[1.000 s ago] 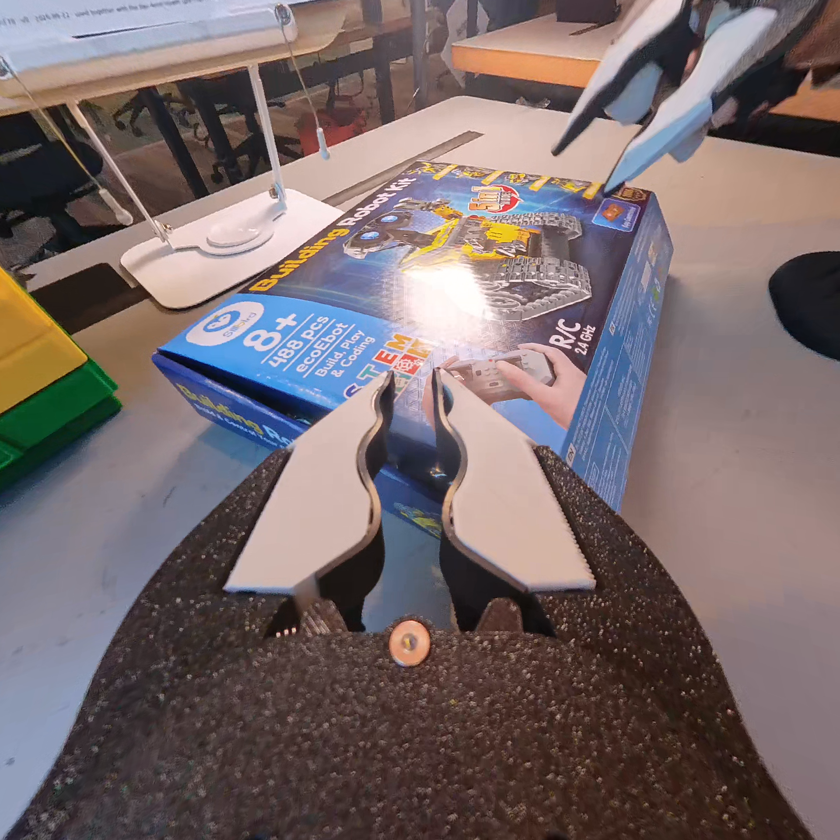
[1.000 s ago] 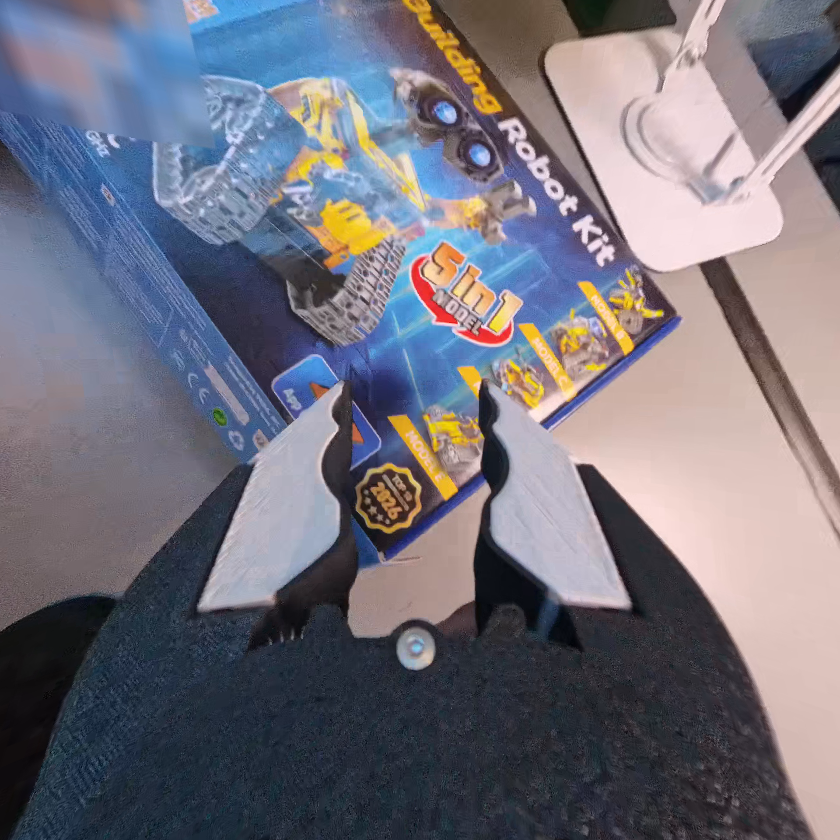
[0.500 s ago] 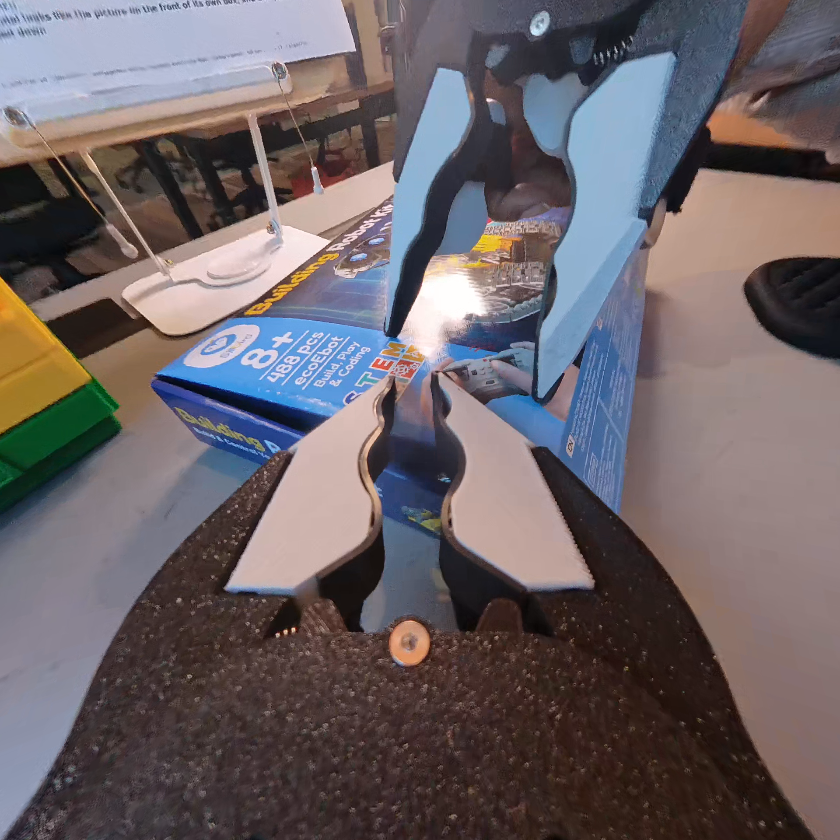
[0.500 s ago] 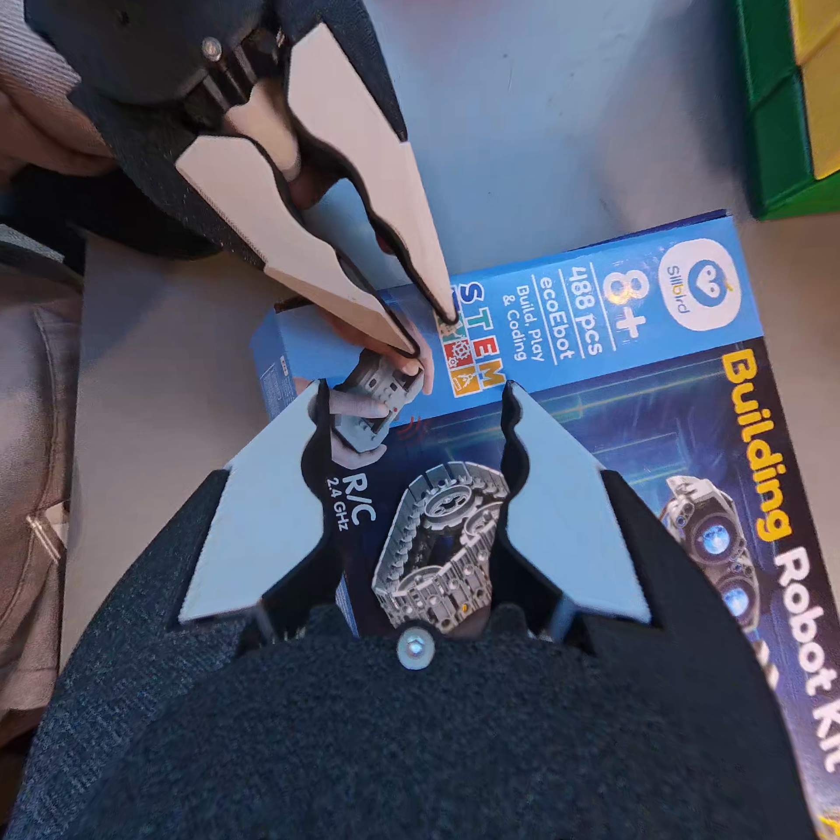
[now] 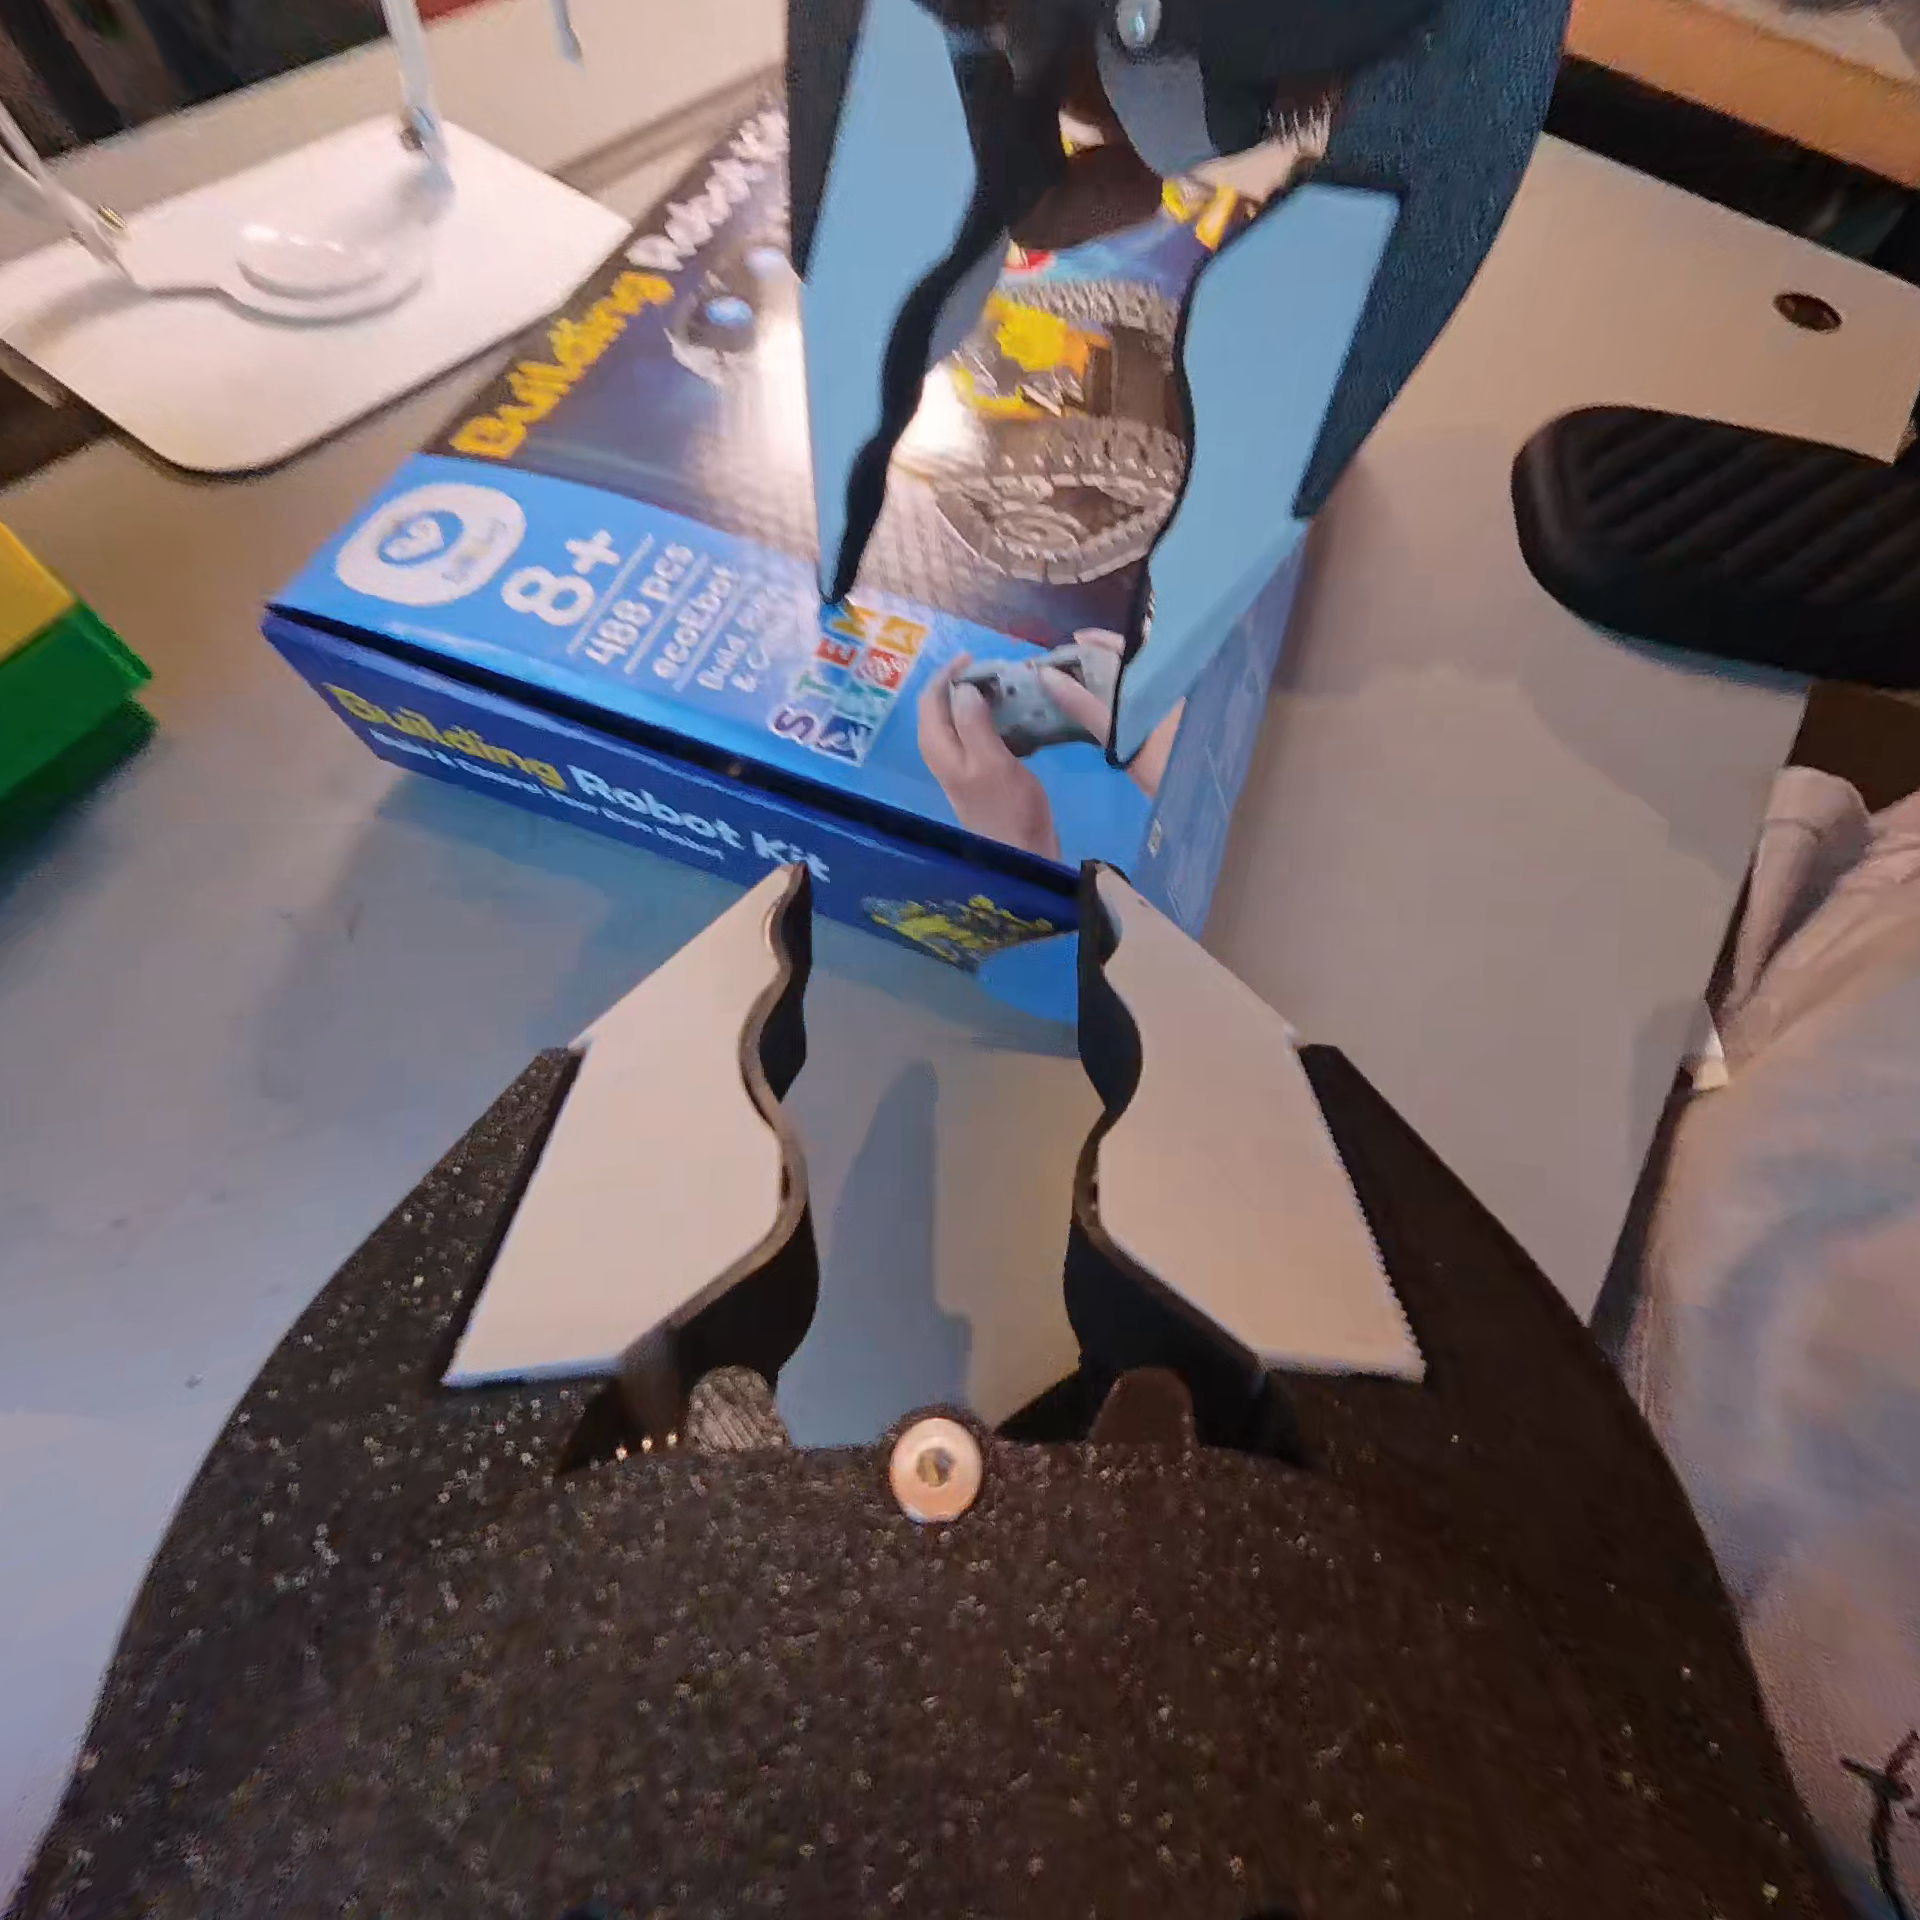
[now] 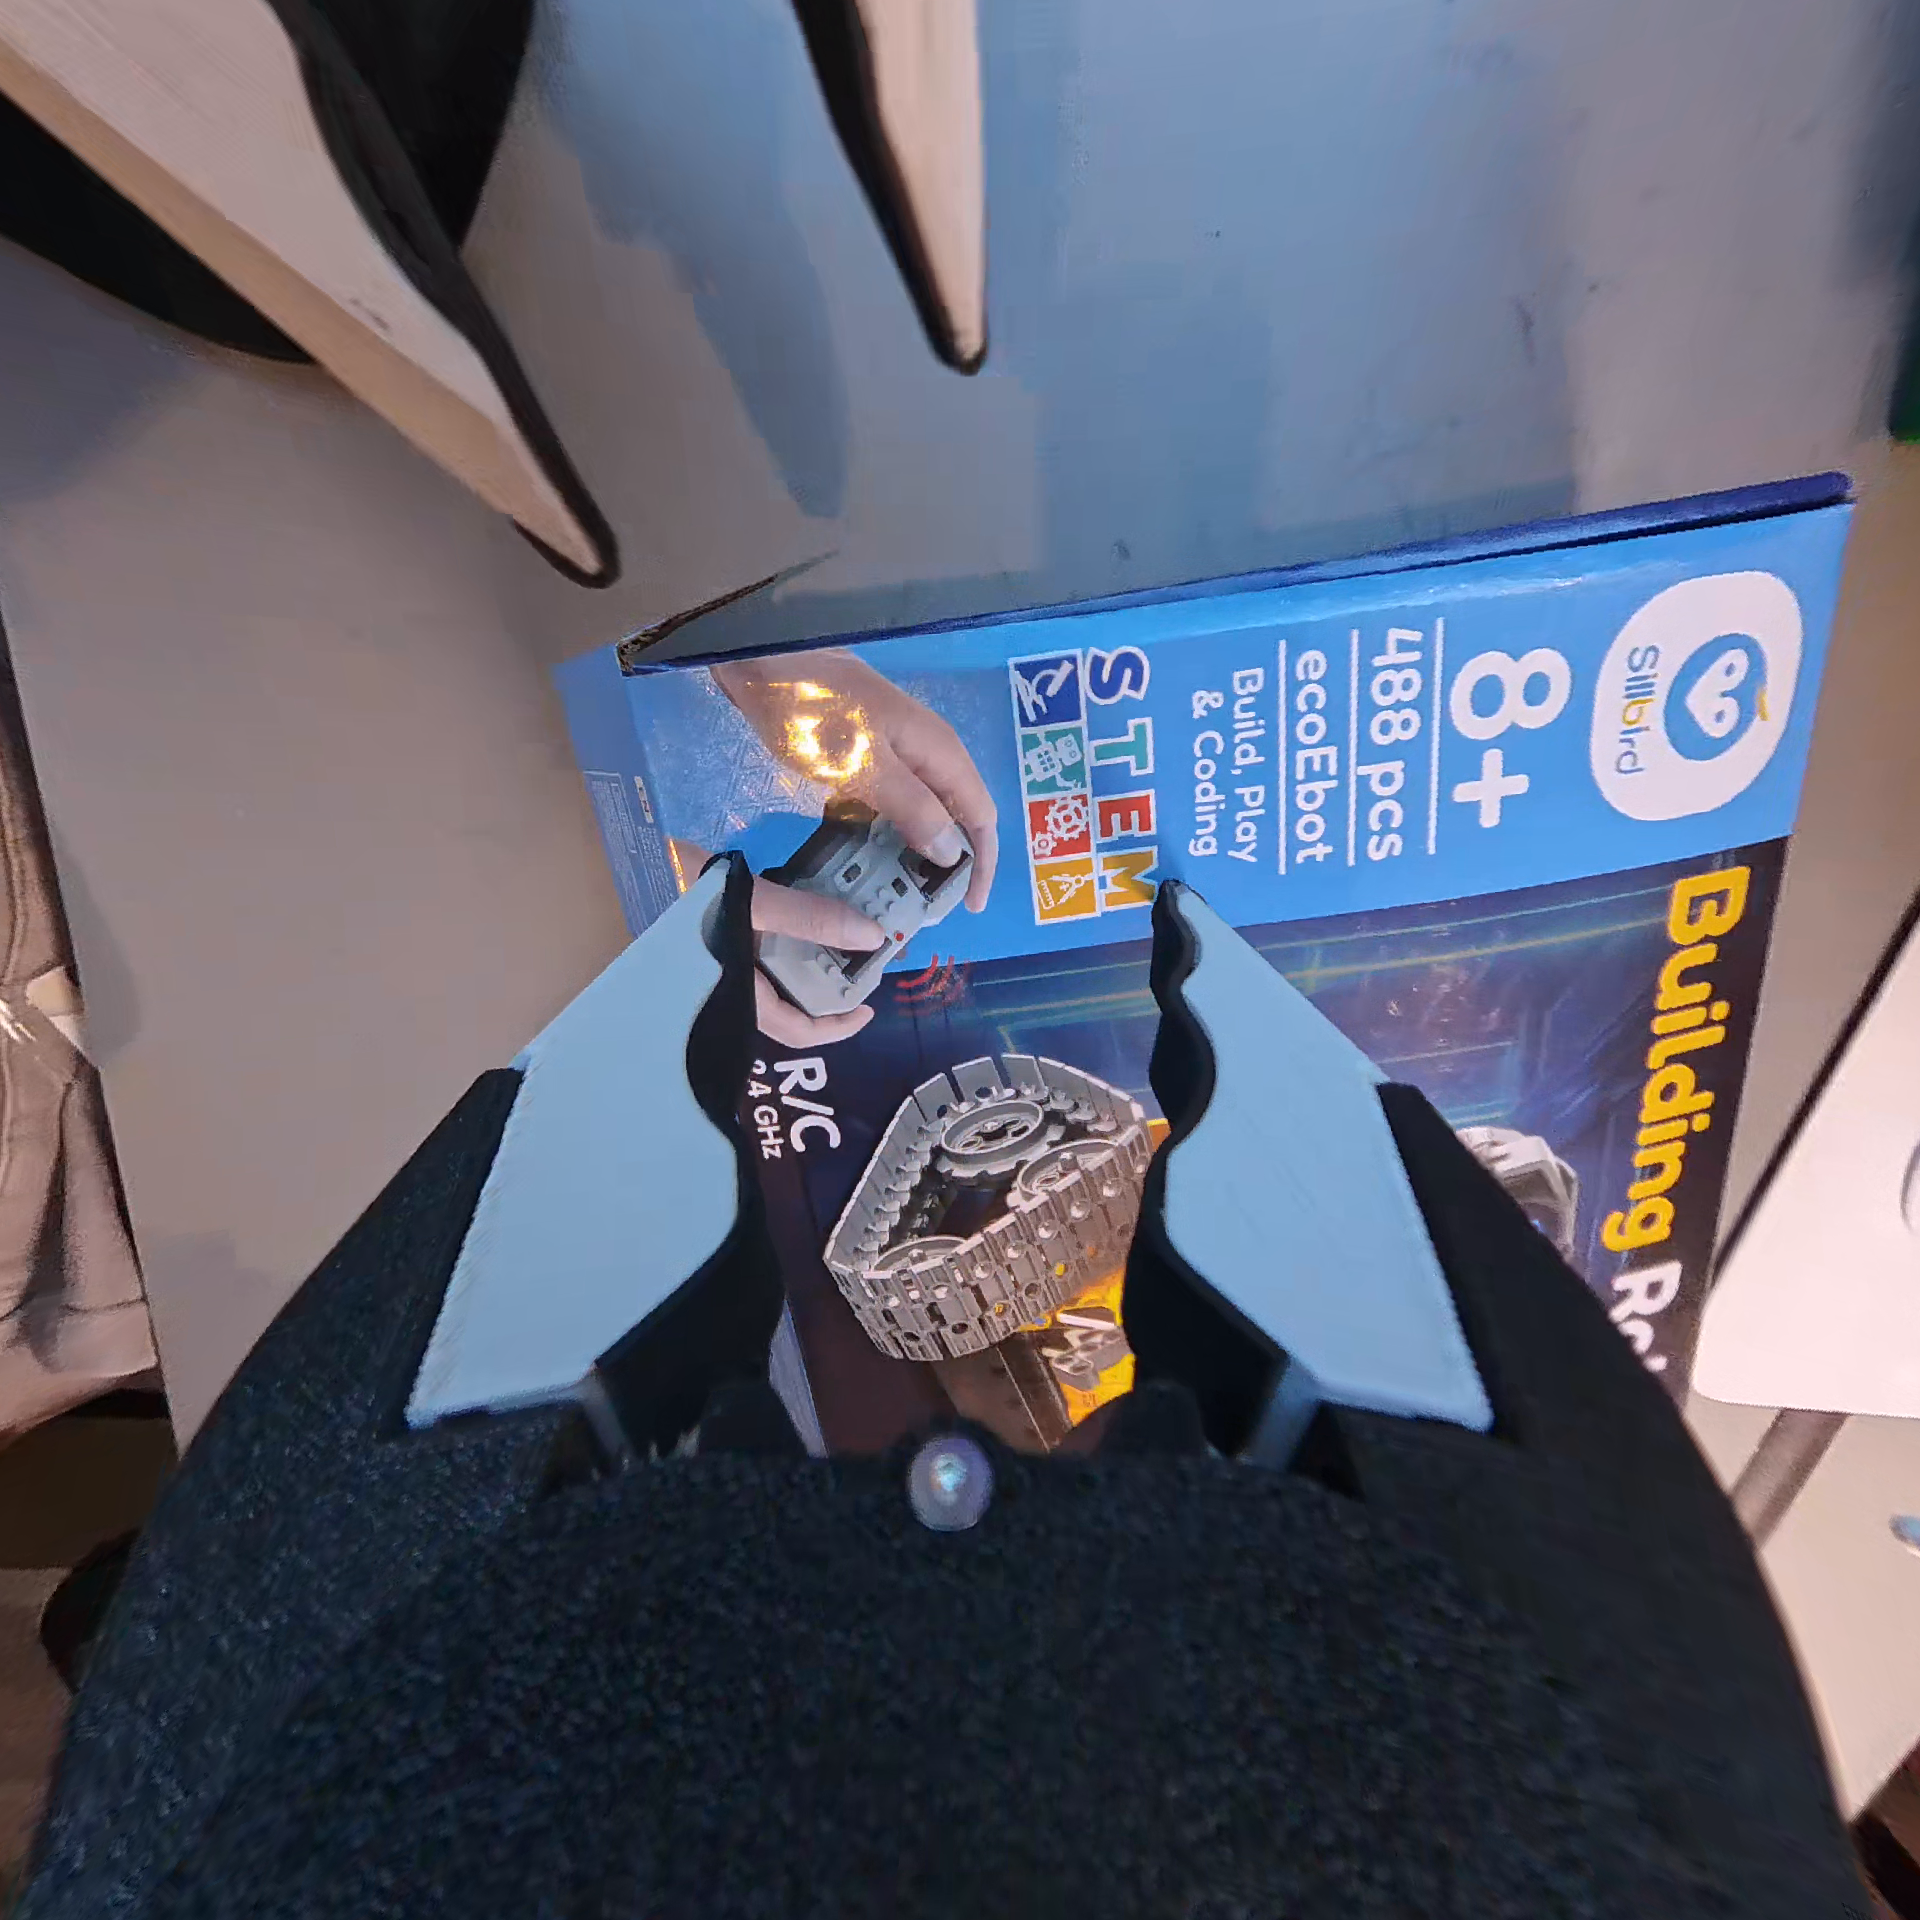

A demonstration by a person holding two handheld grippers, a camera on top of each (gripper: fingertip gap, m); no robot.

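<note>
My left tool (image 5: 940,883) gapes wide at the box's (image 5: 623,613) near end; right tool (image 6: 945,894) (also wide) hangs above.

One blue box (image 5: 665,634); one white stand (image 5: 260,312); two grippers: left gripper (image 5: 940,904), right gripper (image 6: 940,883).

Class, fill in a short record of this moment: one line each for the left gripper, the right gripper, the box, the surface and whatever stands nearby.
Left gripper: open, empty, low at the near end of the box, at its corner
Right gripper: open, empty, pointing down over the box top near the same corner
Box: blue printed cardboard, lying flat, end flap slightly ajar
Table: pale grey
Nearby: white stand base; green and yellow bins; black pad
</note>
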